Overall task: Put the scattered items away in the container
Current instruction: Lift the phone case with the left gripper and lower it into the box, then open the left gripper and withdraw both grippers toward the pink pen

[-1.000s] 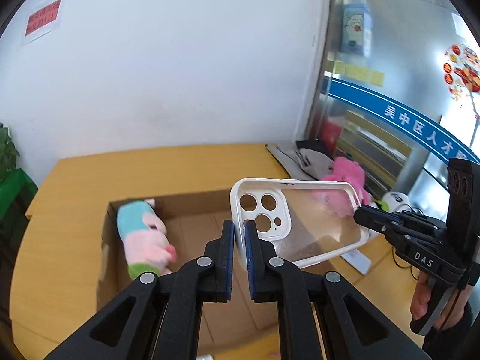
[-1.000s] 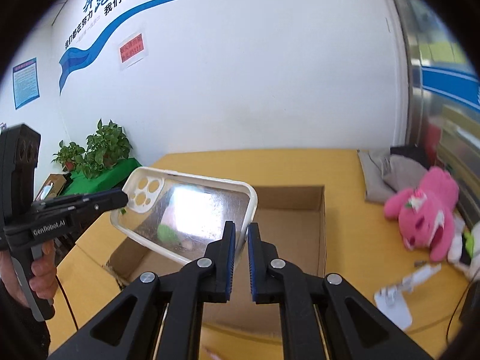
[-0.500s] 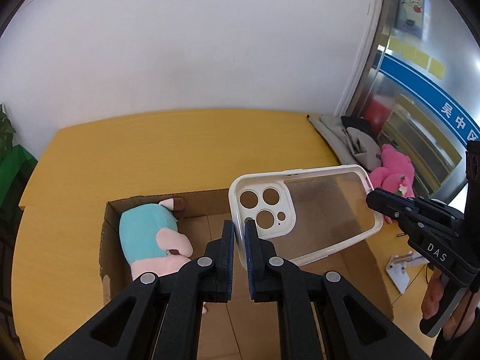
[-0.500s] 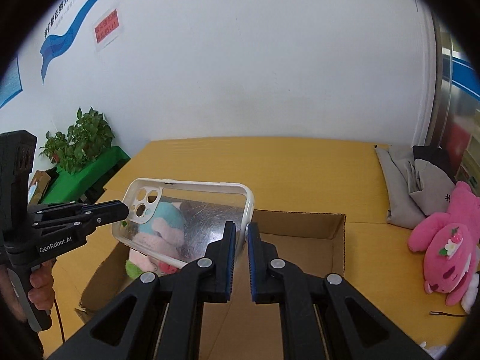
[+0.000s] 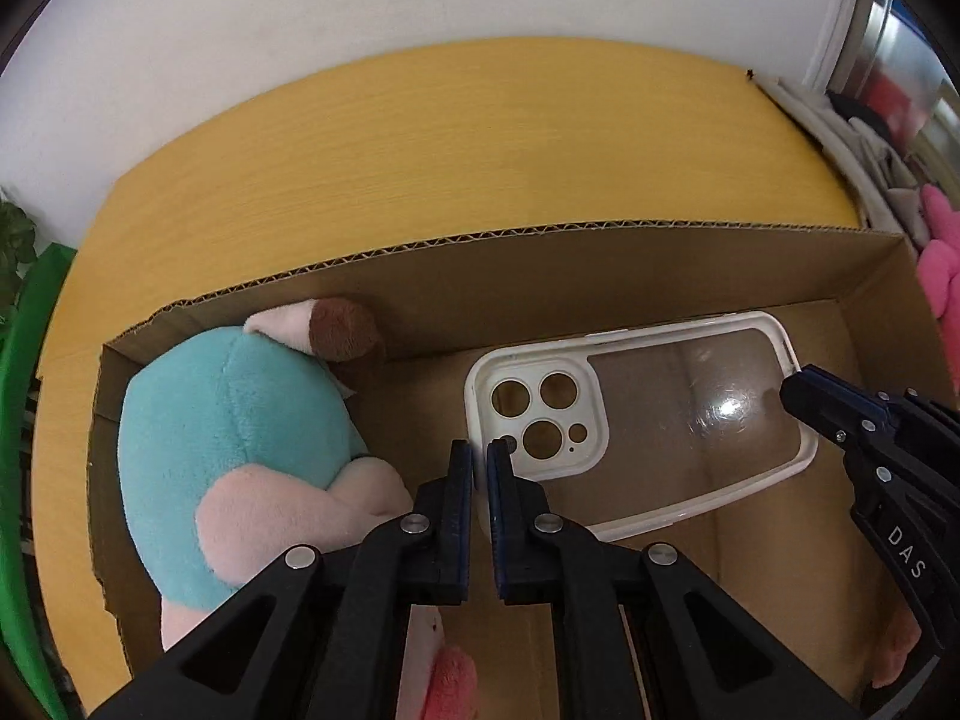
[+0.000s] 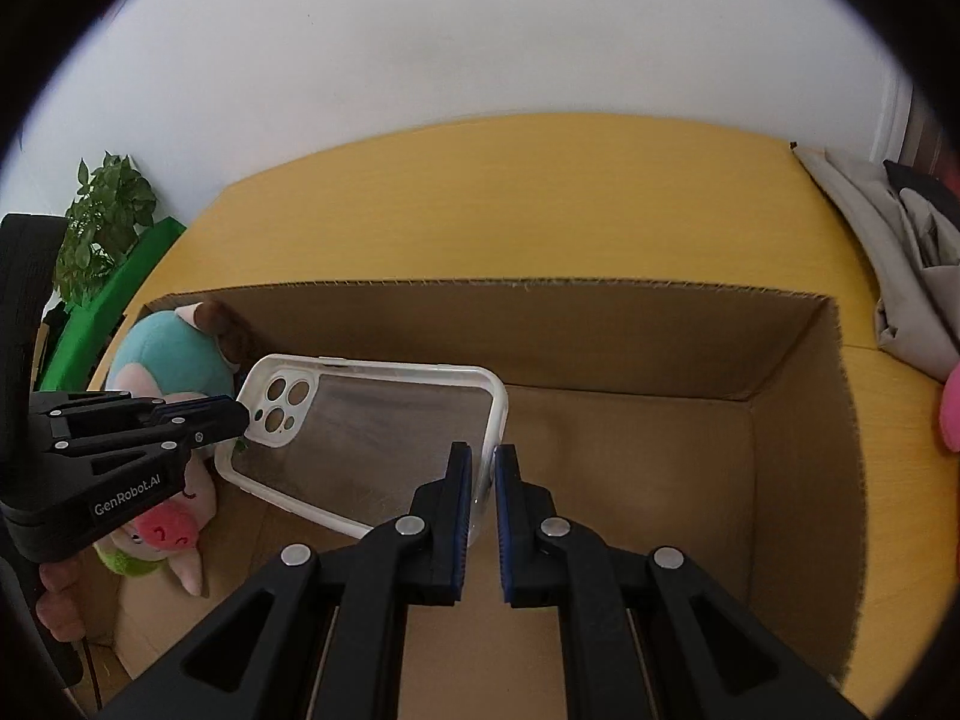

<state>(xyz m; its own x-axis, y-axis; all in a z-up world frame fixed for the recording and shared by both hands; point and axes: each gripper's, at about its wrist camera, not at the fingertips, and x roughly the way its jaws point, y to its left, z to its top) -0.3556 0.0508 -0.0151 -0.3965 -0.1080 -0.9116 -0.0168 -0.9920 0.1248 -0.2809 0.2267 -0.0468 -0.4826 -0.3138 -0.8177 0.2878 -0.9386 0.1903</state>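
Here, glossy clear phone case (image 5: pixel 690 420), corrugated box (image 5: pixel 540 276).

The left gripper (image 5: pixel 480 459) is angled steeply downward, its jaws closed on the phone case (image 5: pixel 660 420) at the camera-hole end. The right gripper (image 6: pixel 483 468) is likewise tilted down, its jaws clamped on the opposite end. Fingers (image 6: pixel 57 600) of the left hand are seen wrapped round the handle
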